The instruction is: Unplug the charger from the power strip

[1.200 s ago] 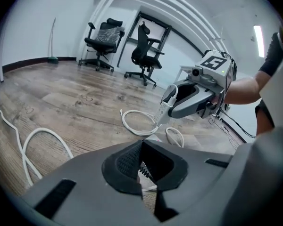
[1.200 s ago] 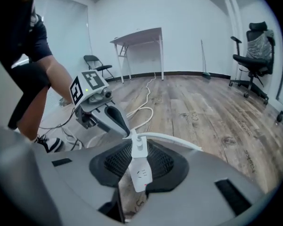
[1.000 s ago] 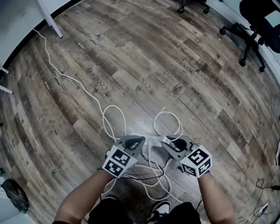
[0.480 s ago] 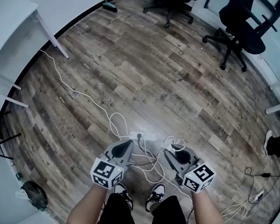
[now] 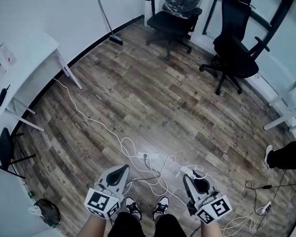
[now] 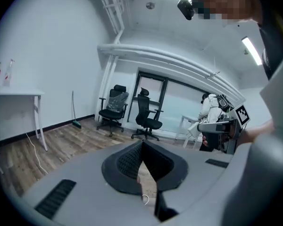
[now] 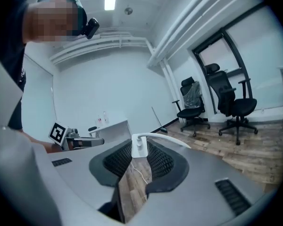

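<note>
The white power strip (image 5: 151,156) lies on the wood floor in front of the person's shoes, and its white cord (image 5: 84,113) runs off to the far left. My right gripper (image 5: 189,174) is held high above the floor, shut on the white charger (image 5: 186,170). In the right gripper view the charger (image 7: 138,147) sits pinched at the tips of that gripper (image 7: 139,150), its cable (image 7: 167,139) arching off to the right. My left gripper (image 5: 122,170) hangs level with the right one. In its own view the left gripper (image 6: 141,146) has its tips together and nothing between them.
Loose white and dark cables (image 5: 158,174) coil on the floor around the strip. Two black office chairs (image 5: 175,16) (image 5: 235,46) stand at the back, and a broom (image 5: 110,33) leans on the wall. A white table (image 5: 24,65) is at the left. Another strip with cables (image 5: 262,209) lies at the lower right.
Both grippers have risen from just above the floor to well over it. The charger went up in the right gripper, away from the strip, which stayed on the floor.
</note>
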### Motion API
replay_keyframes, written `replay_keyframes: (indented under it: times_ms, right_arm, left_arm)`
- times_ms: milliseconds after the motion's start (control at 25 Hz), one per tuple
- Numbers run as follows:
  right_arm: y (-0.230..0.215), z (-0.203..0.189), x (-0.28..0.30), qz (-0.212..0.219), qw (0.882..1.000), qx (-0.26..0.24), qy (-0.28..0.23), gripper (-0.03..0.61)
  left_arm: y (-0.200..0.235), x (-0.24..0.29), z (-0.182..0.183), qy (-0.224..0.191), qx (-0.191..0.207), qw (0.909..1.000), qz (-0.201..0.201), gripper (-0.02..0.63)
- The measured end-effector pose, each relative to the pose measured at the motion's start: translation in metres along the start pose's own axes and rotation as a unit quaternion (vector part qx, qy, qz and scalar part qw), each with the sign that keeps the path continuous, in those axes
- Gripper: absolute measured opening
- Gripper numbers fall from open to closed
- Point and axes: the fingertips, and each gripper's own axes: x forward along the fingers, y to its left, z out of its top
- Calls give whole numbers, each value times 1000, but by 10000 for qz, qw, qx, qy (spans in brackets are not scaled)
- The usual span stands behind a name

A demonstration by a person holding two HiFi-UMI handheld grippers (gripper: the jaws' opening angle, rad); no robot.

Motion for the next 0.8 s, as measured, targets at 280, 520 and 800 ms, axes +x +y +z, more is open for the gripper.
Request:
replay_keyframes:
  times_ms: [280,520,800]
  right_arm:
    - [71,133,-59,92,9986,-202,-483,106]
    - [116,193,-82,57,9964,-447,-717,106]
    - [152,245,-112,232,9906,-709,-1149,106]
  left_arm:
    - [-48,-108,132,-406,47,9989,228,21]
    - [-82,-146,188,-662,262,9974,64,21]
    - [-107,-175,224,-1045,294,9941,3,21]
